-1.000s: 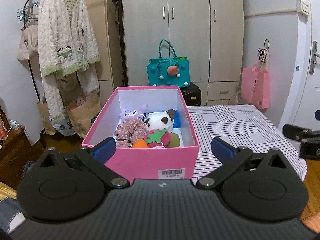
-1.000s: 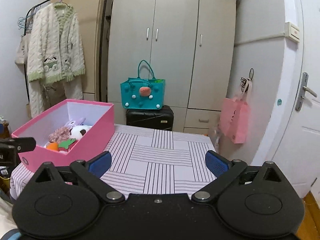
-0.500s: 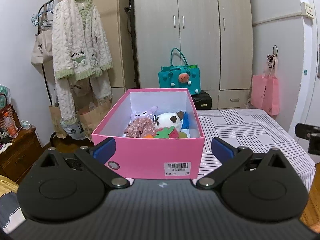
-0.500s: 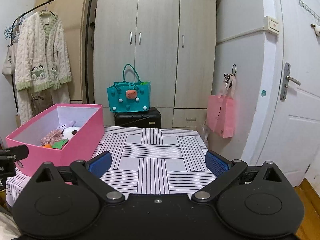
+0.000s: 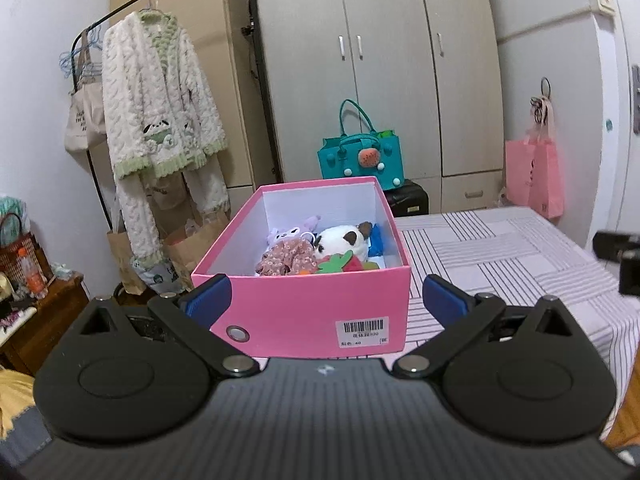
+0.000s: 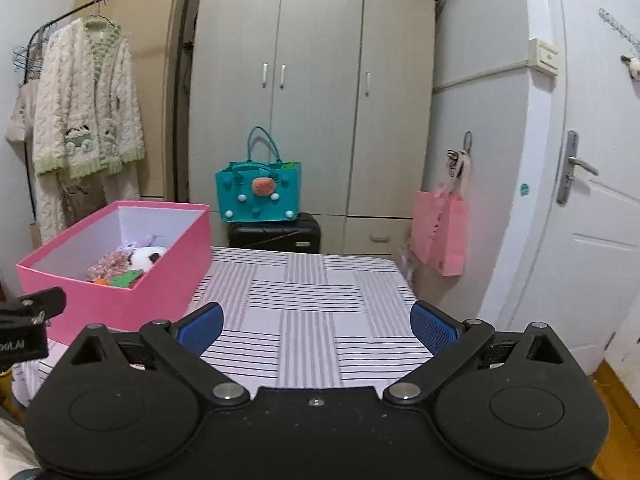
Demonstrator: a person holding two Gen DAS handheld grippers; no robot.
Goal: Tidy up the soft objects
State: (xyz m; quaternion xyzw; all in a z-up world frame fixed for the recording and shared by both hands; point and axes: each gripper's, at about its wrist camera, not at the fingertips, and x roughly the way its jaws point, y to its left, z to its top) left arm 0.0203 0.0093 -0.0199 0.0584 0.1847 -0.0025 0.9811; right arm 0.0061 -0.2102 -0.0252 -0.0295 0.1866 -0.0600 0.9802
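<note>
Both grippers wide open above the striped table, holding nothing.

The pink box (image 5: pixel 316 312) stands at the left edge of the table (image 6: pixel 320 312), with 1 panda plush (image 5: pixel 344 242) and other soft toys (image 5: pixel 286 258) inside. The left gripper (image 5: pixel 324 300) faces its near wall; the right gripper (image 6: pixel 318 326) is over the bare cloth.
</note>
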